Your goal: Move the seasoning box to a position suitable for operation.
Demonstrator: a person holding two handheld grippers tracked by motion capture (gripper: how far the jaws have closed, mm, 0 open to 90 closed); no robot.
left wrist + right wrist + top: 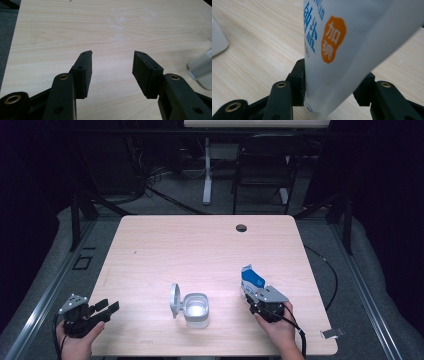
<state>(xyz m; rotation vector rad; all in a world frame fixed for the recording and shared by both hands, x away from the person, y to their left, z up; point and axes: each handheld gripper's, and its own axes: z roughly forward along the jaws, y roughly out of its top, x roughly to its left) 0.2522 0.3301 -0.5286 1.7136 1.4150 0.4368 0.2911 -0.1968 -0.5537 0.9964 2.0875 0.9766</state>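
A white pouch with blue print and an orange patch (252, 280) (352, 37) stands tilted on the table's right front part. My right gripper (251, 295) (334, 72) has its jaws on either side of the pouch's lower end, spread wide and not squeezing it. A small white box (196, 310) with its hinged lid (174, 301) flipped up sits at the front centre; its edge shows in the left gripper view (202, 67) and the right gripper view (217, 40). My left gripper (109, 306) (112, 53) hovers open at the table's front left corner, nothing between its pads.
The light wooden table (200, 245) has a cable hole (241, 227) near its far edge. A small grey piece (332, 333) lies at the front right corner. A dark chair (265, 165) and a table leg stand beyond the far side.
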